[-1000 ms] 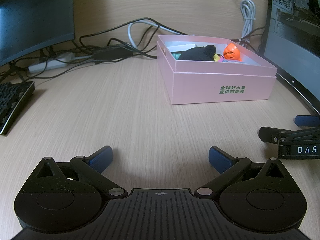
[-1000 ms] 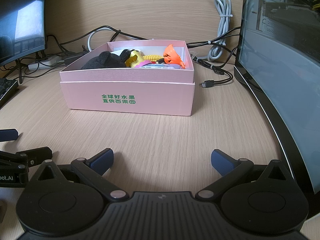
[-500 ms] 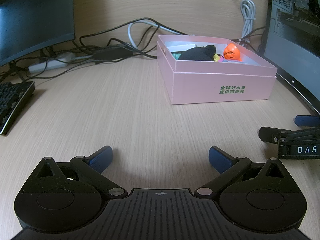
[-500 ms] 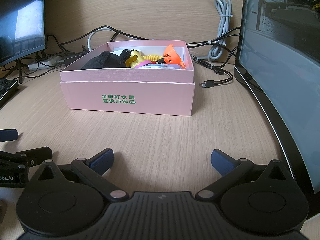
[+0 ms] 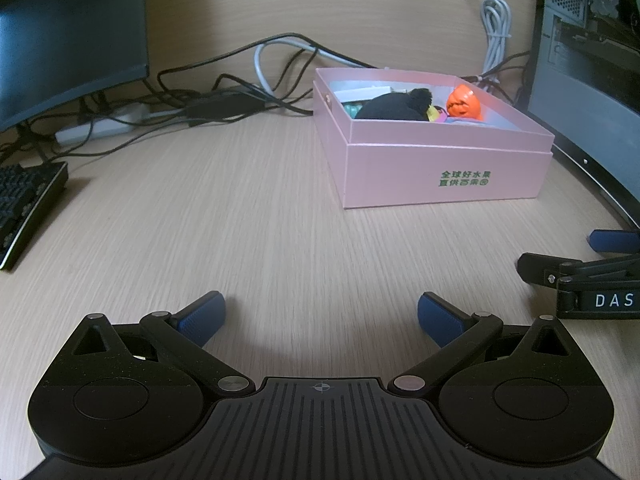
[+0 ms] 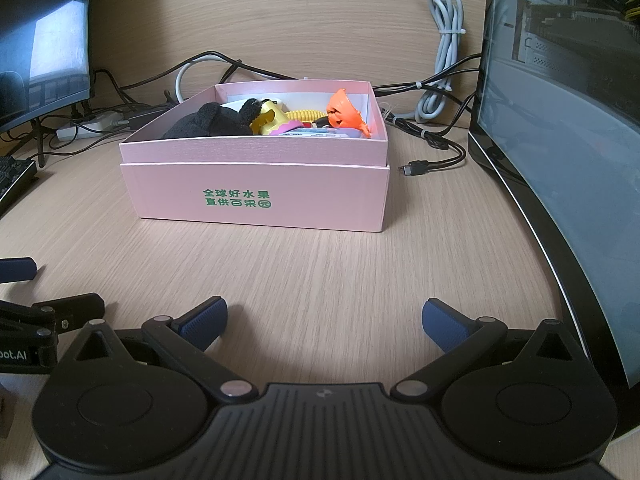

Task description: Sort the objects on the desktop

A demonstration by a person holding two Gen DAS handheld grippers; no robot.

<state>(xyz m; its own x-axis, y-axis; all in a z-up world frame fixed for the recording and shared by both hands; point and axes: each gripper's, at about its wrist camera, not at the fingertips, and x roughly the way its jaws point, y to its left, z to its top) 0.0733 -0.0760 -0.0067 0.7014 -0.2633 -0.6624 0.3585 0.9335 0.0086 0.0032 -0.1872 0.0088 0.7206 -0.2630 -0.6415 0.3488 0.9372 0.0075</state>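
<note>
A pink box (image 6: 256, 196) with green lettering stands on the wooden desk and also shows in the left wrist view as the pink box (image 5: 440, 172). Inside lie a black plush toy (image 6: 208, 122), a yellow toy (image 6: 270, 118), an orange figure (image 6: 344, 110) and a flat pale packet (image 6: 316, 132). My left gripper (image 5: 322, 316) rests open low over the desk, well short of the box, with nothing between its fingers. My right gripper (image 6: 324, 320) is open too, directly in front of the box. Each gripper's side shows at the edge of the other's view.
A dark monitor (image 5: 68, 28) and a keyboard (image 5: 24, 208) stand at the left. Tangled cables (image 5: 224, 92) and a power strip (image 5: 100, 124) run behind the box. A curved monitor (image 6: 560, 160) and a computer case (image 6: 560, 8) close off the right. A loose cable plug (image 6: 416, 169) lies beside the box.
</note>
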